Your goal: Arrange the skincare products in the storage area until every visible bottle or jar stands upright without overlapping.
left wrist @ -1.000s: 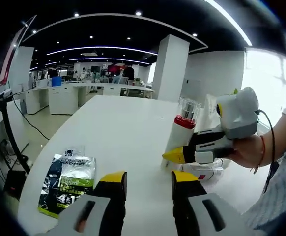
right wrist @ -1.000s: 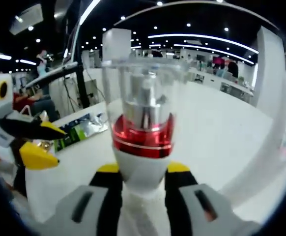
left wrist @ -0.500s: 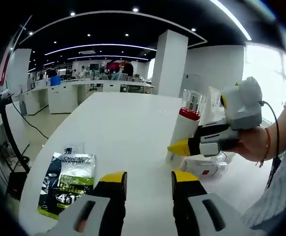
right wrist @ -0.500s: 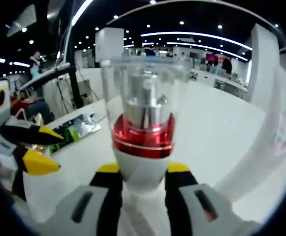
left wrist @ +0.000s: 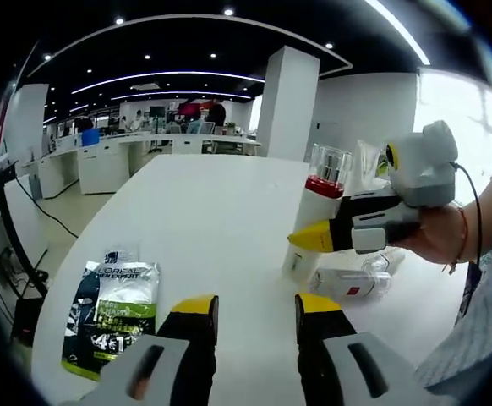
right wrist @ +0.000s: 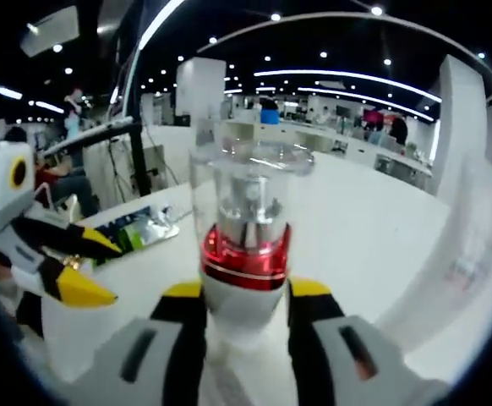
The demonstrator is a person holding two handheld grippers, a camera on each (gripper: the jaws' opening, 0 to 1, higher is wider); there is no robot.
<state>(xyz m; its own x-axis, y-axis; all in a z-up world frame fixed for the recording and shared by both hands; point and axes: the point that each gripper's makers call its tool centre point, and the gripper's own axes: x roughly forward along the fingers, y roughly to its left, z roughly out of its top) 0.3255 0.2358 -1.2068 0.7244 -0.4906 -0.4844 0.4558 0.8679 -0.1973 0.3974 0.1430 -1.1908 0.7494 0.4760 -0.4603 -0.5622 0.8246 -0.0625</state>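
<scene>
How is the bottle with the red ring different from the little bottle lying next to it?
The white pump bottle stands upright; the small clear bottle lies on its side. The pump bottle is taller and opaque white with a red collar and clear cap; the small one is see-through. The right hand-held gripper grips the pump bottle; nothing holds the small one. Both rest on the white table.

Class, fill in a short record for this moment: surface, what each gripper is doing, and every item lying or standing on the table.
surface: white table
right gripper: shut on pump bottle, jaws at its white body below the red collar
pump bottle: upright, clear cap on top, base near the table; contact cannot be told
left gripper: open, holding nothing, above the table
small bottle: lying on its side beside the pump bottle
sachet: lying flat, green and dark, near the table edge
</scene>
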